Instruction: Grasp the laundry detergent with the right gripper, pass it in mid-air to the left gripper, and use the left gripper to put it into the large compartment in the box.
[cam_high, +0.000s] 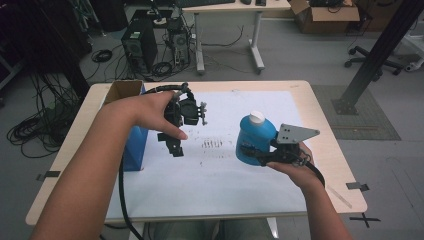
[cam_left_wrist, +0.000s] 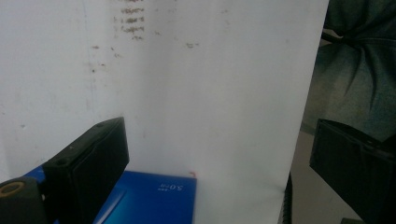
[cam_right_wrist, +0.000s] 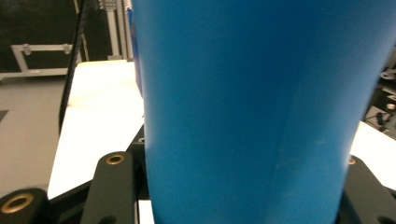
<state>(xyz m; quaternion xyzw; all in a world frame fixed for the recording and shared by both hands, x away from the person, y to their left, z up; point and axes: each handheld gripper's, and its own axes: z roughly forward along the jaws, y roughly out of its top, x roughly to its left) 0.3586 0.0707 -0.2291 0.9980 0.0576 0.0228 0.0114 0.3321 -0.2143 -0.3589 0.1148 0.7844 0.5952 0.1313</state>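
A smooth, round-bodied blue plastic bottle with a white screw cap (cam_high: 252, 137) is gripped by the right gripper (cam_high: 250, 151), whose black jaws are clamped against the bottle's sides; it is held upright above the right half of the white paper sheet (cam_high: 225, 175) that covers most of the pale wooden table with rounded corners (cam_high: 327, 150). In the right gripper view the bottle's matt blue wall (cam_right_wrist: 247, 116) is seen pressed between the two jaws, which carry brass-ringed holes. A grey three-cornered metal plate is borne on top of this gripper. The left gripper (cam_high: 175, 142) is held above the left half of the sheet, pointing downward, with its flat, block-shaped black jaws standing well apart and nothing between them, as is seen in the left gripper view. Near the table's left edge a rectangular blue cardboard box with an open brown flap (cam_high: 131, 145) is stood, its glossy blue face (cam_left_wrist: 154, 200) being visible below the left jaw. The paper is marked with dark smudges and short printed-looking streaks (cam_high: 212, 144) near its middle.
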